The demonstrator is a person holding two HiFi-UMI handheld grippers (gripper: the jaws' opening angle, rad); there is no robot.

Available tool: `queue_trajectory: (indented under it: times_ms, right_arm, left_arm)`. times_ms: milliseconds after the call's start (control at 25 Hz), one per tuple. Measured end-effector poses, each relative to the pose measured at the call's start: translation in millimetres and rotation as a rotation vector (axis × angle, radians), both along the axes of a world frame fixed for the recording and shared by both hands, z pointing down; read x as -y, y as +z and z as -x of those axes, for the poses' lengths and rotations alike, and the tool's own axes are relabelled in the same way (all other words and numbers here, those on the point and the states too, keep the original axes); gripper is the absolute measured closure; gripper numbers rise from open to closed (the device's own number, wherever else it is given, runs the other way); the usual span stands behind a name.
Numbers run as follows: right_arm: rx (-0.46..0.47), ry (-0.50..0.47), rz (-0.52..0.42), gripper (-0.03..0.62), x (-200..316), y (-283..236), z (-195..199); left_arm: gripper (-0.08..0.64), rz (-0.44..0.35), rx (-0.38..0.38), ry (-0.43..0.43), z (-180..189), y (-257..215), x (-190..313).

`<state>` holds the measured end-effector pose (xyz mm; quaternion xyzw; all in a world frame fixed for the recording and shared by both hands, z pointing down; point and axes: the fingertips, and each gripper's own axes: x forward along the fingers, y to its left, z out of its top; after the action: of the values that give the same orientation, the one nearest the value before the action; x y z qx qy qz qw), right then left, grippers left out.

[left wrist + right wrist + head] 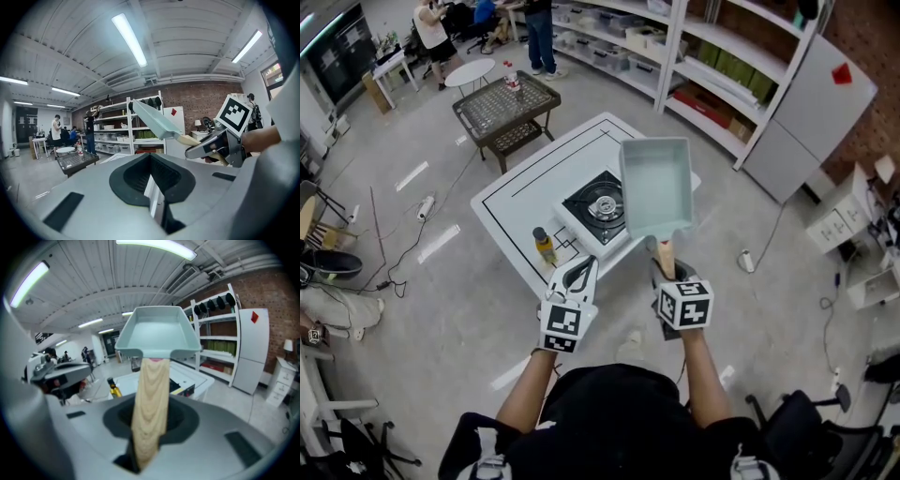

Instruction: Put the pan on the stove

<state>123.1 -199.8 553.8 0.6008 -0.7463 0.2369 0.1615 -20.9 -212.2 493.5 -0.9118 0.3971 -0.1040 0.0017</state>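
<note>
Hanging in mid-air, the pan (656, 187) is off the bench (530, 183), a pale square pan carried by its wooden handle (666, 255). The right tongs (665, 269) are closed tight on that handle, gripping the near end so the pan body sticks out ahead with a clear line of sight to where it has to land. From the left gripper view the pan rides tilted, far edge higher than the handle, which I'd read as the weight levering against a grip at the very end. The stove (598, 211) sits on the white bench below, burner bare and waiting. In the head view the pan overlaps its right edge, so it looks close to lined up but off to the right. The left tongs (579, 272) hang beside the right ones with the jaws brought together on nothing, held clear of the load, perhaps in reserve to steady things. Watch the small bottle (545, 246) standing just beside the stove's near left corner. What's left, by my reckoning, is a shift left and a level descent onto the burner.
</note>
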Motion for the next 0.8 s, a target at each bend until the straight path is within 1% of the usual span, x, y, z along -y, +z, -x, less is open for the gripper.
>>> queue_trajectory:
  times_ms: [160, 360, 560, 800]
  right_arm:
    - [-0.002, -0.034, 0.005, 0.497, 28.1, -0.3, -20.1]
    - [-0.005, -0.087, 0.011, 0.497, 59.6, 0.3, -42.6]
    - [-0.003, -0.154, 0.026, 0.497, 81.0, 5.2, -52.1]
    - [-0.005, -0.245, 0.053, 0.497, 98.2, 16.5, -53.5]
  left_arm:
    - [0.536, -0.004, -0.004, -0.03, -21.9, -3.5, 22.2]
    - [0.536, -0.01, 0.009, -0.081, -45.3, -4.8, 45.2]
    - [0.535, -0.013, 0.016, -0.138, -59.4, -4.5, 60.7]
    - [0.536, -0.017, 0.039, -0.206, -66.6, -3.6, 71.2]
